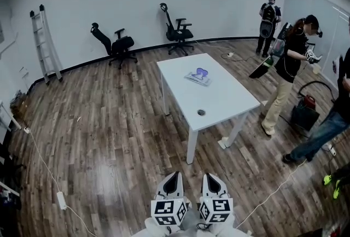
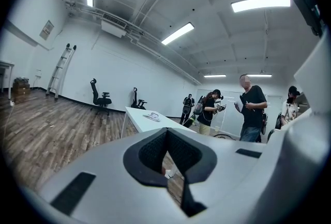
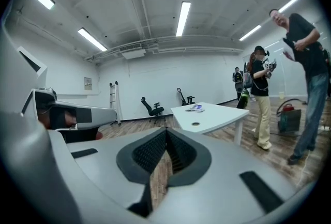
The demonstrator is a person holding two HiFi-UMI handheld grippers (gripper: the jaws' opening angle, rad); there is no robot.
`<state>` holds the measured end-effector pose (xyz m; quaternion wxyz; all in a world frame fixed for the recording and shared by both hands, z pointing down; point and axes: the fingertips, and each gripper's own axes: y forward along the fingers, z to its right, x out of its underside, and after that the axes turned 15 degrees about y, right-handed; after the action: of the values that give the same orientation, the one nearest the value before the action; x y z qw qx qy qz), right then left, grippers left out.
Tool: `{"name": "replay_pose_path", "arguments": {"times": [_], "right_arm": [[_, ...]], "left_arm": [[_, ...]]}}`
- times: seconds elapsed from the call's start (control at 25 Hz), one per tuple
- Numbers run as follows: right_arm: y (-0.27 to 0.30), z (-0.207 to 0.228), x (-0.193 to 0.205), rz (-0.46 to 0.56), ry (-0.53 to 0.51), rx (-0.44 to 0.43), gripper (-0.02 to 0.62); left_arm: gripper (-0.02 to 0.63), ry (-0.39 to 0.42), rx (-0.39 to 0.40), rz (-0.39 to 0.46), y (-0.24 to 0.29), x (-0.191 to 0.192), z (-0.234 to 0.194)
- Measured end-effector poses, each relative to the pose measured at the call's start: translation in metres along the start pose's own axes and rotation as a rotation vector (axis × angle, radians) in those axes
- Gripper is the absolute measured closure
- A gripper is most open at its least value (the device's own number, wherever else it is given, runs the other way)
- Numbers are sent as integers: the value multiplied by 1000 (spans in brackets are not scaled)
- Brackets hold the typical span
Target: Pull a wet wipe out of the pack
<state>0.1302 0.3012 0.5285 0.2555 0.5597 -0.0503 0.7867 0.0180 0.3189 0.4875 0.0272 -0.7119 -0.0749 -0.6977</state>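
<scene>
The wet wipe pack lies flat on the far part of a white table, several steps ahead of me. It shows small and distant as the pack in the left gripper view and the pack in the right gripper view. My left gripper and right gripper are side by side at the bottom of the head view, over the wooden floor and well short of the table. The left gripper and right gripper each have their pads meeting at the tips, shut on nothing.
Two black office chairs and a ladder stand by the far wall. People and a red machine are to the right of the table. Cables and a power strip lie on the floor.
</scene>
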Motion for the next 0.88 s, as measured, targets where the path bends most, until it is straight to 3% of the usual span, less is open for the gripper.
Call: {"name": "replay_pose_path", "arguments": {"times": [0.88], "right_arm": [[93, 22, -35, -20, 2, -3, 586]], "left_arm": [[606, -11, -21, -16, 94, -8, -36]]}}
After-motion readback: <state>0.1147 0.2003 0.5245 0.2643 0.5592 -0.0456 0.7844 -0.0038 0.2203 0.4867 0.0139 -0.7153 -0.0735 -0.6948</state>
